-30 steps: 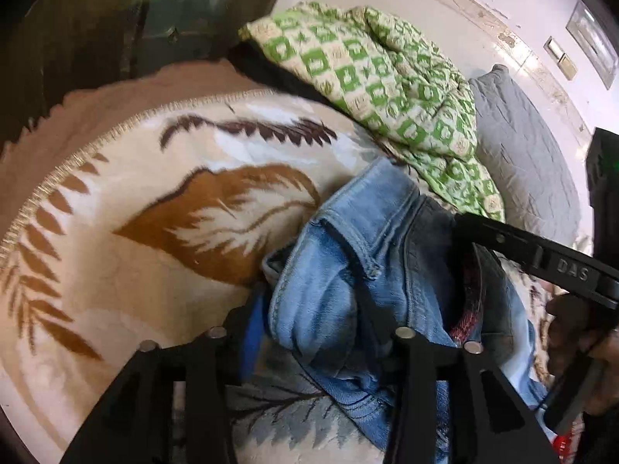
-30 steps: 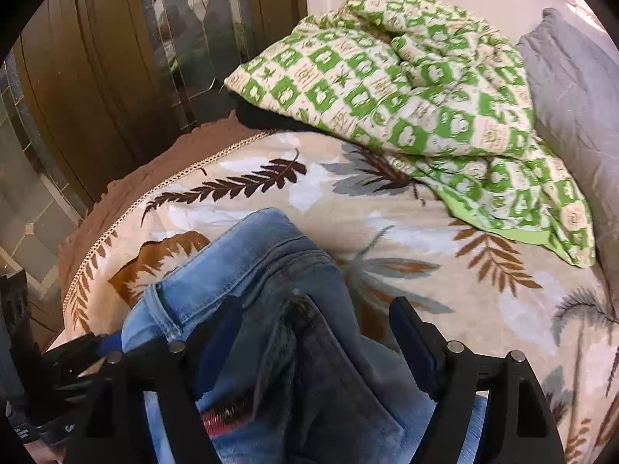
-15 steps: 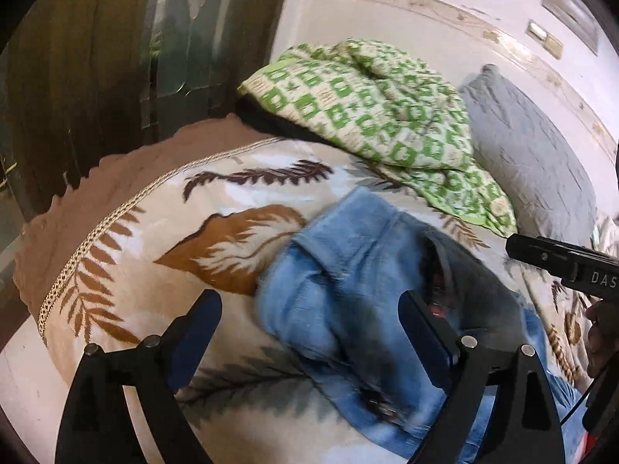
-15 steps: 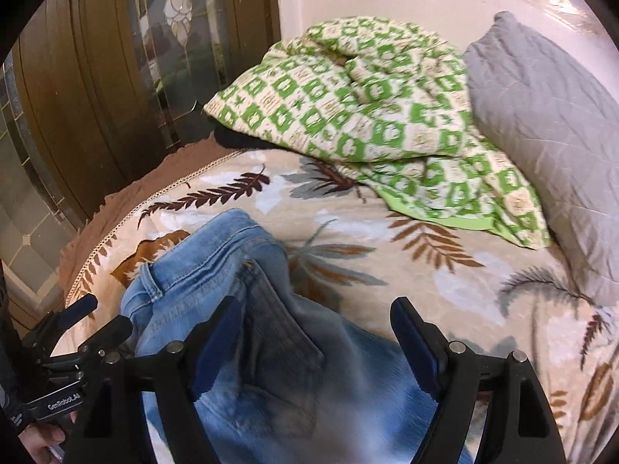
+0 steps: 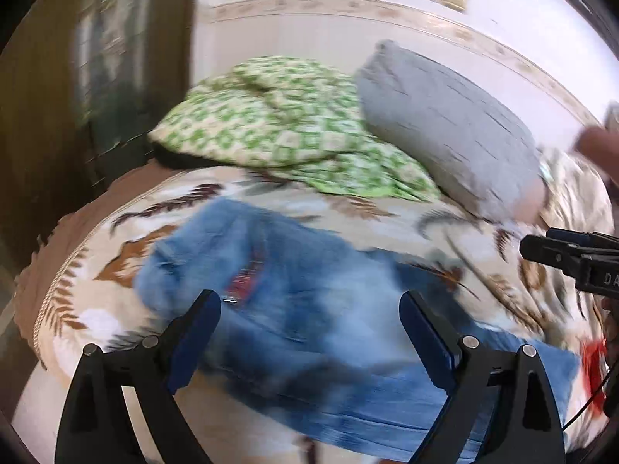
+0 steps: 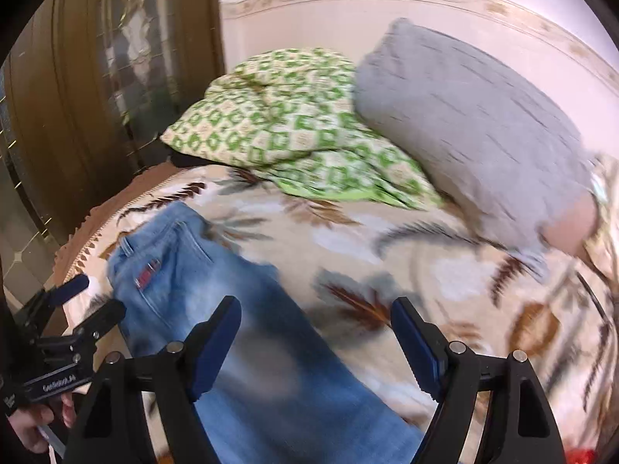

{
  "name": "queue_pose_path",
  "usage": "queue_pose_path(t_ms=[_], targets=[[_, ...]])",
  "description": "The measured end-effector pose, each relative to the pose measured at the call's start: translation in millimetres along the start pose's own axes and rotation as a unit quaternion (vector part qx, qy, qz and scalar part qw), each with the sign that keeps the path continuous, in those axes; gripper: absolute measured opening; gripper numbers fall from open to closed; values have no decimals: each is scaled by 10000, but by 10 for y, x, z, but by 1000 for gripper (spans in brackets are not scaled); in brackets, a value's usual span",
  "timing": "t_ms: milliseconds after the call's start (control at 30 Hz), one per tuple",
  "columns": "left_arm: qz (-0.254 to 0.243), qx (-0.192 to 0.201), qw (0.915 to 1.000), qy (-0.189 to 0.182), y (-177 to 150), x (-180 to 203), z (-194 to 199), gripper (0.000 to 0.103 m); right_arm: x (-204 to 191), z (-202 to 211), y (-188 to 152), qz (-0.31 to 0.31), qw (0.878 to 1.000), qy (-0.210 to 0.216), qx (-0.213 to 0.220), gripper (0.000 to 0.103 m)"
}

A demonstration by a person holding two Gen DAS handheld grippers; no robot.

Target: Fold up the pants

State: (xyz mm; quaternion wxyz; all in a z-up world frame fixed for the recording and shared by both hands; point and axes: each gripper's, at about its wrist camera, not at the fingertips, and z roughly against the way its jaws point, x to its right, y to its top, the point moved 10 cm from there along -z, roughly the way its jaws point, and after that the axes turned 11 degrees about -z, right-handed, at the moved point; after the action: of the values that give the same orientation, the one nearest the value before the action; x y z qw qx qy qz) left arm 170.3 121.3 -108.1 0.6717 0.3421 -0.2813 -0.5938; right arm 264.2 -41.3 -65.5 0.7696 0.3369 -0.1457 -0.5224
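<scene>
- The pants [image 5: 309, 309] lie unheld along the bed blanket [image 6: 387, 232]; left gripper [image 5: 309, 309] and right gripper [image 6: 315, 317] hover above, jaws released.
- Risk: gripping one denim layer only would drag it and misalign the fold.
- Risk: jaws may snag the blanket beneath.

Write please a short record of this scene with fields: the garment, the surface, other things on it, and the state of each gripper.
garment: blue jeans, lying on the bed, held by neither gripper
surface: leaf-print blanket
other things: green checked quilt; grey pillow, both past the jeans near the wall
left gripper: open, above the jeans
right gripper: open, above the jeans
image quality: motion blur
</scene>
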Motion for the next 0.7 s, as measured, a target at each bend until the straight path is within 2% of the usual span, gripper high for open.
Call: queue_pose_path(t_ms=[200,367,533,700], targets=[[-730,23,9961,-489,14,973,56,94,975,535,-524,-601,9972,-449,6,88],[-1206,-3,9881,-956,-62,1650,69,94,1696,821,-1012,-1324,9881,-774,-82,89],[-1564,-106,9796,-1255,-150,1997,71,94,2089,1021,-1393,-1849,9788,-859,-183,89],[-1991,-258,9651,-1682,-267,2186,62,94,2134,1094,-1601,-2098,9743,-782,-265,89]])
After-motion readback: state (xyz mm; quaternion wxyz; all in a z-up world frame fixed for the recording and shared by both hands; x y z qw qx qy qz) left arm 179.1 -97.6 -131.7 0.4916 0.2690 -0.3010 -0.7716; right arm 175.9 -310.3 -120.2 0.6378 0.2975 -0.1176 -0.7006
